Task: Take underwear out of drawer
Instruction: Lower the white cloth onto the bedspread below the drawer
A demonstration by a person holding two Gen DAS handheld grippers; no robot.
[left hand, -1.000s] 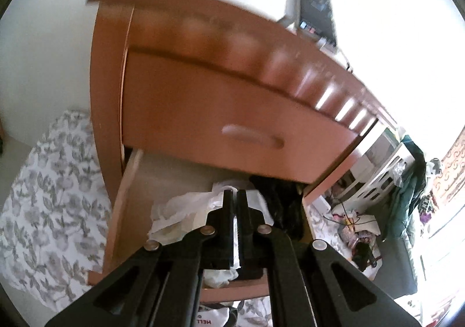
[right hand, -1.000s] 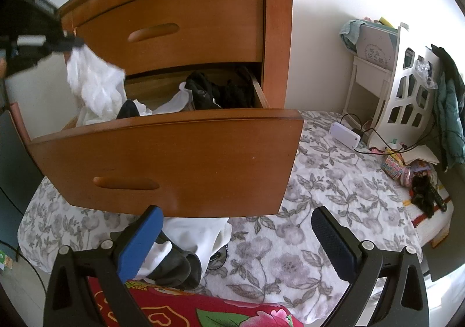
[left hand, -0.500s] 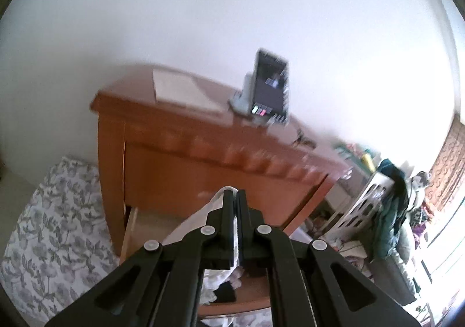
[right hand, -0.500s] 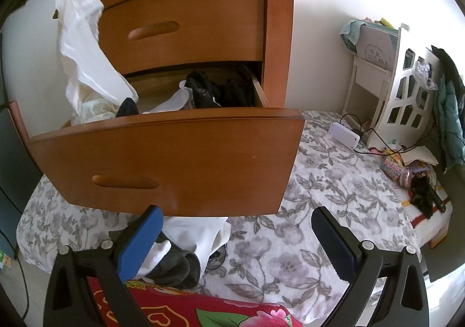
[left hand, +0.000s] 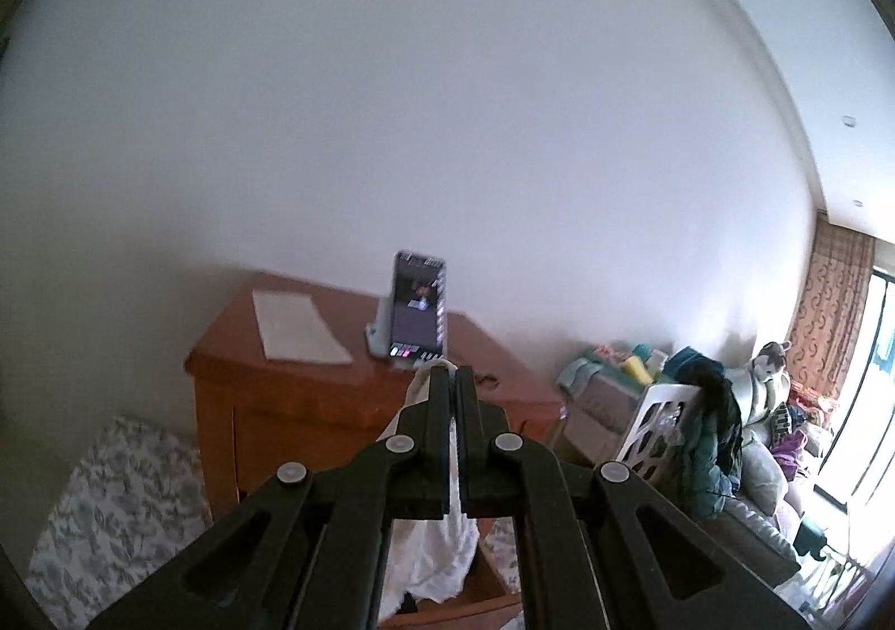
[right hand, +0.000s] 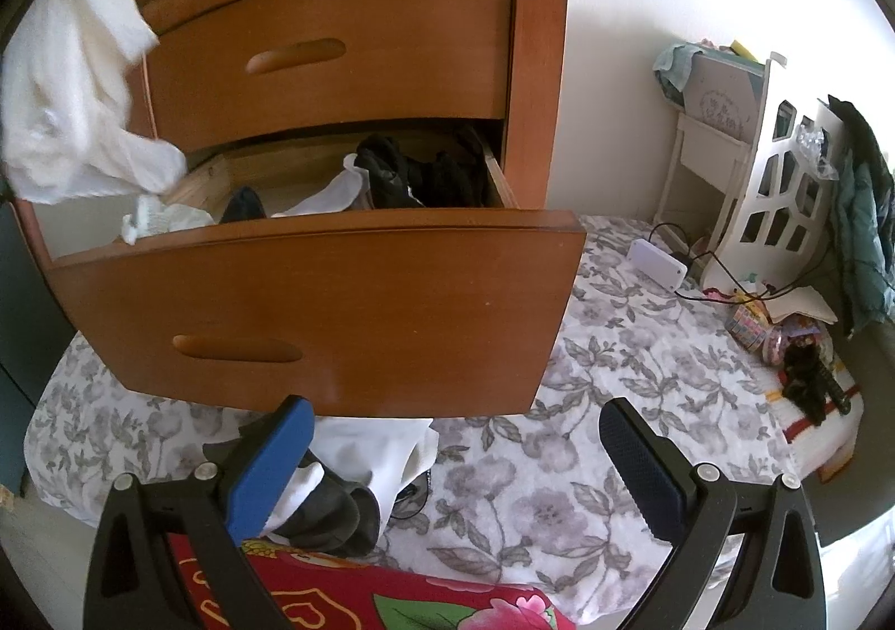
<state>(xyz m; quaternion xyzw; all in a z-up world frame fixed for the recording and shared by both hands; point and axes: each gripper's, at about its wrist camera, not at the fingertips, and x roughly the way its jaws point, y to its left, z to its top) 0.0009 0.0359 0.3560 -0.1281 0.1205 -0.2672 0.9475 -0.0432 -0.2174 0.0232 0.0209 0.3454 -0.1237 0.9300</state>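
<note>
Glossy curved-front wooden dresser (right hand: pixel 358 42), crumpled white underwear (right hand: pixel 72 87)

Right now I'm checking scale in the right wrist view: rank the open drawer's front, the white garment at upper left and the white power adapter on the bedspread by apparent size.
1. Open drawer's front
2. White garment, enlarged by nearness
3. White power adapter

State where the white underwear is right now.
The white underwear hangs at the far left of the right wrist view, pinched in the shut left gripper, lifted above the open drawer, beside the dresser.
</note>
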